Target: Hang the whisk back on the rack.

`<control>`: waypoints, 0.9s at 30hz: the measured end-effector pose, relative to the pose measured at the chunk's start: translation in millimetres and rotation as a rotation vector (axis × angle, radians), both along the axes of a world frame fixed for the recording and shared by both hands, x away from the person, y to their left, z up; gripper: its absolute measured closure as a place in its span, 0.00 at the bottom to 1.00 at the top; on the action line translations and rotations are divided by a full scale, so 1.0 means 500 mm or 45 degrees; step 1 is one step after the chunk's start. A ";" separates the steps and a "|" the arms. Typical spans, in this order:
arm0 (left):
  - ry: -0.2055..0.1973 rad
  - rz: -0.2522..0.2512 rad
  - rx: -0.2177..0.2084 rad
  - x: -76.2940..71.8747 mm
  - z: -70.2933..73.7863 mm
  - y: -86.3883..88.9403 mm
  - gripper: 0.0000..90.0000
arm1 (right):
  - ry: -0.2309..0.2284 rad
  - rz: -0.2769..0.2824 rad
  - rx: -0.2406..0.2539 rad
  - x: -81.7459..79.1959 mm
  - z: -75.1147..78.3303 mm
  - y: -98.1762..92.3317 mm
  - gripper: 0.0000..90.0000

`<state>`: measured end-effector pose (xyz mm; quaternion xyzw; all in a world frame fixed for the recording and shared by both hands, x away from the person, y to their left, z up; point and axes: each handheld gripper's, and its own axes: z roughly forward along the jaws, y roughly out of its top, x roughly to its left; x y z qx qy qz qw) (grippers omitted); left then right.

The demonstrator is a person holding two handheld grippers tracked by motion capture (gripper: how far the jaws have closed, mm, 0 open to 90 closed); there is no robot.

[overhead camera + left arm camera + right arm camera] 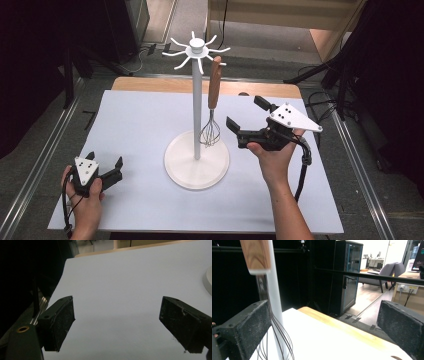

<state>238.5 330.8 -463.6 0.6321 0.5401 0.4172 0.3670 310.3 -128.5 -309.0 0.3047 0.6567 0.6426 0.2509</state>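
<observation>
Bench centre is blocked by the white stand [197, 159]: round base, upright pole, hook arms at the top; a whisk [212, 102] is hung on the right side of the pole, wires just above the base, so passage there is narrowed; right gripper [247, 116] is held wide open just beside the whisk, nothing between its jaws; left gripper [105, 162] is open near the front left corner; bare white bench [140, 115] is left along the left edge and front edge.

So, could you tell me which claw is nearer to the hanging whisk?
Right. The right claw sits open just beside the whisk, while the left claw rests open far off at the table's near left corner.
</observation>
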 end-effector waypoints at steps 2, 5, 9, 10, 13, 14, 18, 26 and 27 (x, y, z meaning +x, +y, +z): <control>-0.002 0.000 -0.003 0.000 0.000 0.000 0.15 | 0.002 -0.016 -0.008 0.001 -0.010 -0.006 0.00; 0.000 -0.001 -0.003 0.000 0.000 0.000 0.15 | 0.016 -0.044 -0.010 0.000 -0.024 -0.018 0.00; -0.001 -0.001 -0.002 0.000 0.000 0.000 0.15 | 0.042 -0.072 -0.017 0.001 -0.046 -0.039 0.00; 0.000 -0.001 -0.003 0.000 0.000 0.000 0.15 | 0.047 -0.078 -0.017 0.001 -0.051 -0.042 0.00; 0.000 0.000 -0.003 0.000 0.000 0.000 0.15 | 0.059 -0.092 -0.022 -0.001 -0.069 -0.059 0.00; 0.001 0.000 -0.003 0.000 0.000 0.000 0.15 | 0.060 -0.099 -0.022 -0.002 -0.074 -0.065 0.00; 0.001 0.000 -0.002 0.001 0.000 0.001 0.15 | 0.091 -0.133 -0.027 -0.004 -0.095 -0.086 0.00; 0.003 0.001 -0.002 0.001 0.000 0.001 0.15 | 0.114 -0.196 -0.070 -0.004 -0.140 -0.116 0.00; 0.002 0.001 -0.003 0.000 0.000 0.001 0.15 | 0.110 -0.211 -0.091 -0.003 -0.146 -0.118 0.00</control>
